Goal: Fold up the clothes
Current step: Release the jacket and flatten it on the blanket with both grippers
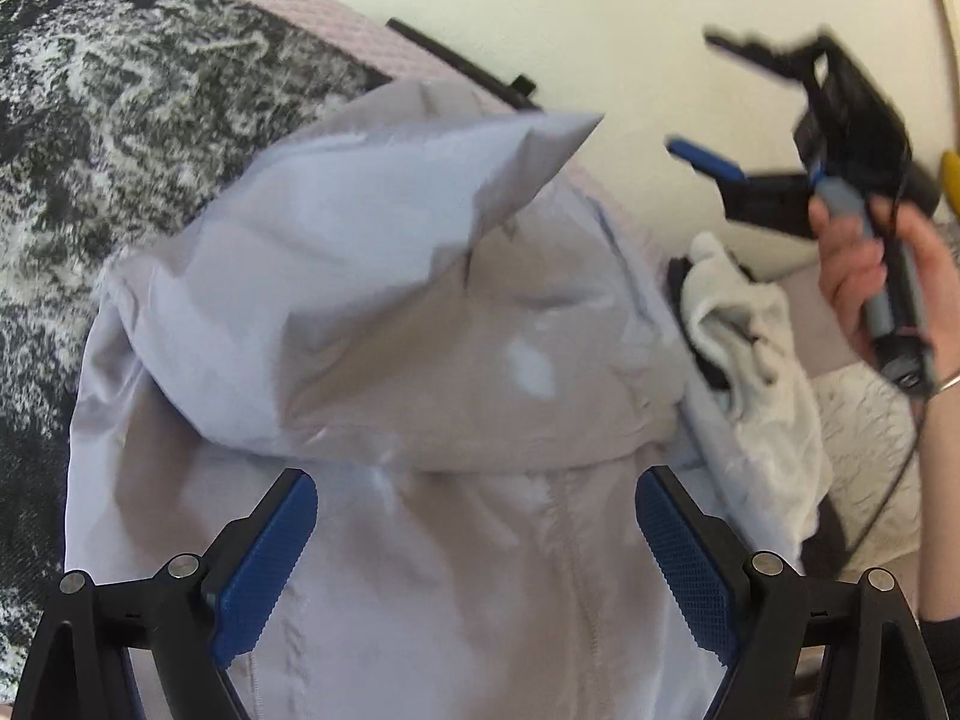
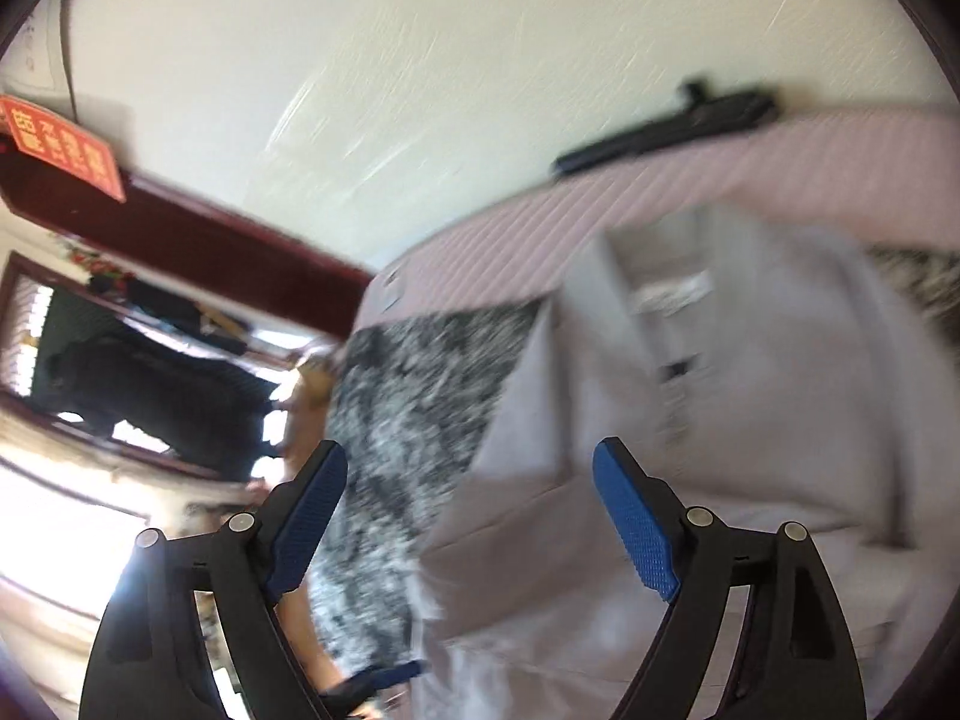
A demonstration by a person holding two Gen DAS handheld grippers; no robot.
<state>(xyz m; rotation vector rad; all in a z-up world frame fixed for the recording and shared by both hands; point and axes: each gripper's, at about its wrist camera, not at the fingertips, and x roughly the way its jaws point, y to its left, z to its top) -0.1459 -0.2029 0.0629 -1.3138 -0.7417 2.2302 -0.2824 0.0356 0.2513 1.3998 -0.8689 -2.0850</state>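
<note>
A pale grey-lilac jacket (image 1: 372, 360) lies on a bed, with a folded flap rising to a point. My left gripper (image 1: 476, 492) is open and empty, its jaws wide apart just above the garment. My right gripper (image 1: 690, 102) shows in the left wrist view at the upper right, open, held up in the air in a hand, clear of the cloth. In the right wrist view, which is blurred, my right gripper (image 2: 470, 462) is open and empty above the jacket (image 2: 720, 420).
A black-and-white patterned blanket (image 1: 90, 150) covers the bed on the left. A pink quilted cover (image 2: 600, 240) lies along the cream wall. A white cloth (image 1: 756, 360) lies to the right of the jacket. A dark wooden door frame (image 2: 180, 228) stands on the left.
</note>
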